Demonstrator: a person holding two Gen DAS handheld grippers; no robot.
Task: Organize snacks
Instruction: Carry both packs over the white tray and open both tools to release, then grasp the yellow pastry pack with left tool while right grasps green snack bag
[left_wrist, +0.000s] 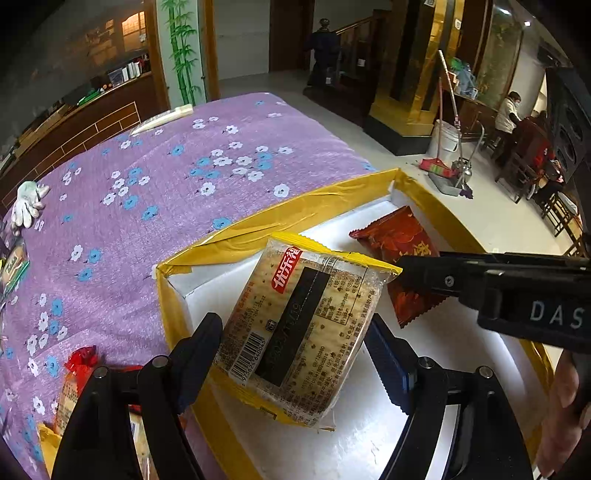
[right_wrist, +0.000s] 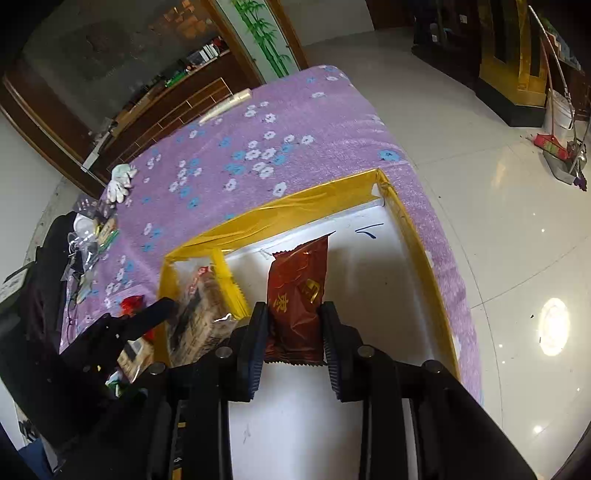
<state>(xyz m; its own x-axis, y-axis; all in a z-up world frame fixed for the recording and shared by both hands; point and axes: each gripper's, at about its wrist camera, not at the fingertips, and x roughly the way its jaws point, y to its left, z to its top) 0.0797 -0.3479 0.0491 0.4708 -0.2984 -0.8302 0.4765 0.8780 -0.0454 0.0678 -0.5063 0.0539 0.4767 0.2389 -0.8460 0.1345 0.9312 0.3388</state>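
a purple floral cloth (left_wrist: 166, 177) covers the table, with a yellow-rimmed white box (left_wrist: 295, 214) on it. over the box, the left gripper (left_wrist: 295, 354) clamps a cracker pack (left_wrist: 303, 325); the right gripper (right_wrist: 295, 332) pinches a red pouch (right_wrist: 297, 291) (both tilted downward).

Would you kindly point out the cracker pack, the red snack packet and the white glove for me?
cracker pack (left_wrist: 295, 325): left wrist view, middle of its printed clear wrapper.
red snack packet (right_wrist: 297, 291): right wrist view, centre of its front face.
white glove (left_wrist: 26, 205): left wrist view, on the palm.
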